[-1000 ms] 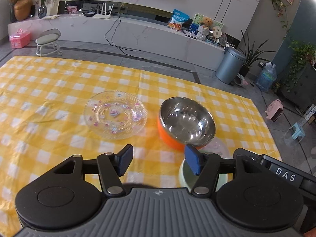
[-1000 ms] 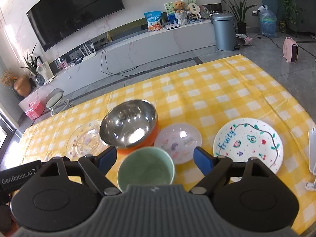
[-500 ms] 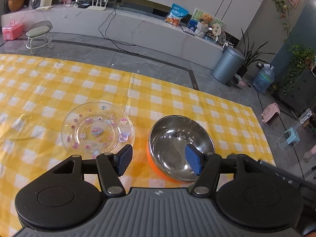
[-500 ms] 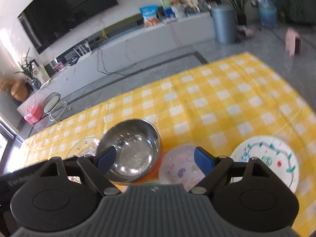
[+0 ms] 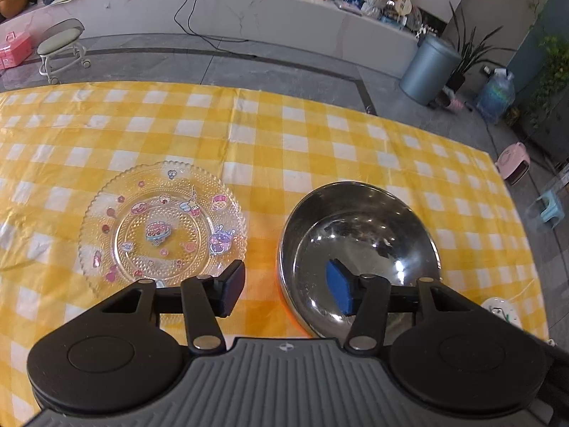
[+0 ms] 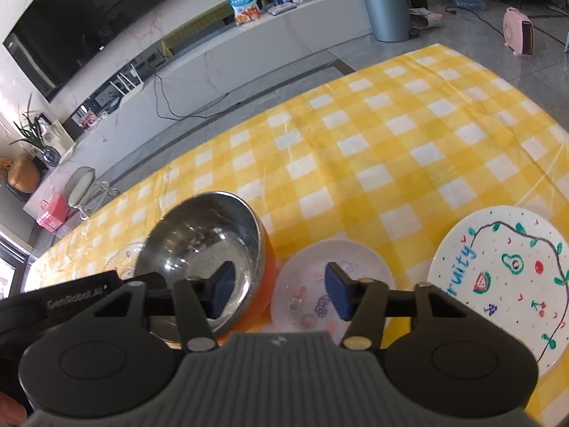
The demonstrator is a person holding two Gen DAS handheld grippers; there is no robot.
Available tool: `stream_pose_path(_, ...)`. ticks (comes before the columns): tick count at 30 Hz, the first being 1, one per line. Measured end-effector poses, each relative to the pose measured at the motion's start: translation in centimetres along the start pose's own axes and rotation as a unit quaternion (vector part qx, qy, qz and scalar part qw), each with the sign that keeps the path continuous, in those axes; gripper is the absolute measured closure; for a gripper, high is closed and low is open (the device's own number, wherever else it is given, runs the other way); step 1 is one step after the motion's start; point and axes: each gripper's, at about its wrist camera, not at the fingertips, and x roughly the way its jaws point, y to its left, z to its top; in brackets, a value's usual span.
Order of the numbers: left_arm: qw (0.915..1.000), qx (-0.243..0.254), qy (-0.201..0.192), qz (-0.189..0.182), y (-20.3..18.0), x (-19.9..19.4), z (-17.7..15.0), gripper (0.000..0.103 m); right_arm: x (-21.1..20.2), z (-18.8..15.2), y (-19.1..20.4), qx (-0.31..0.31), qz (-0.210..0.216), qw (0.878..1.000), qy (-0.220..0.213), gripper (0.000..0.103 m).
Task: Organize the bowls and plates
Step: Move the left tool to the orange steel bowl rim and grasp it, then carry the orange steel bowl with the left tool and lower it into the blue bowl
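A steel bowl with an orange outside (image 5: 359, 235) (image 6: 206, 238) stands on the yellow checked tablecloth. A clear glass plate with cartoon stickers (image 5: 160, 227) lies to its left. My left gripper (image 5: 286, 290) is open above the bowl's near-left rim, its right pad over the bowl. My right gripper (image 6: 277, 290) is open and empty, between the bowl and a small translucent sticker plate (image 6: 330, 284). A white "Fruity" plate (image 6: 505, 277) lies at the right. The green cup is hidden.
The table's far edge drops to a grey floor (image 5: 249, 67). A white TV counter (image 6: 249, 46), a stool (image 5: 60, 46), a grey bin (image 5: 426, 67) and a pink heater (image 6: 517, 32) stand beyond. Part of the left gripper body (image 6: 71, 302) shows at left.
Both grippers moved forward and lower toward the steel bowl. The green cup under them has slipped out of view. Both grippers stayed open; no dish has moved.
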Motion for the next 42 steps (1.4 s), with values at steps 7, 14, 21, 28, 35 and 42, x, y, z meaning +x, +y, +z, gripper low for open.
stream_pose_path(7,0.9997,0.012,0.016,0.012,-0.4,1.5,0.4,0.066,1.4,-0.2,-0.2,0.012,0.011,1.000,0.020,0.059)
stream_pose_path(14,0.9998,0.007,0.018,0.007,-0.6,1.8,0.3,0.087,1.6,-0.3,-0.2,0.024,0.035,0.999,0.024,0.078)
stream_pose_path(21,0.9995,0.015,0.015,0.022,-0.9,1.6,0.3,0.095,1.5,-0.5,0.1,0.024,0.040,0.999,0.022,0.084)
stream_pose_path(28,0.9993,0.024,-0.009,0.026,-0.9,-0.5,0.4,0.095,0.6,-0.6,0.6,0.011,0.046,0.999,0.009,0.086)
stream_pose_path(35,0.9981,0.028,-0.046,0.032,-1.0,-4.0,0.2,0.095,-2.0,-0.7,1.6,-0.001,0.070,0.998,-0.008,0.086)
stream_pose_path(42,0.9964,0.017,-0.074,0.038,-0.6,-7.8,-1.0,0.095,-5.1,-1.1,2.5,-0.011,0.100,0.995,-0.015,0.087)
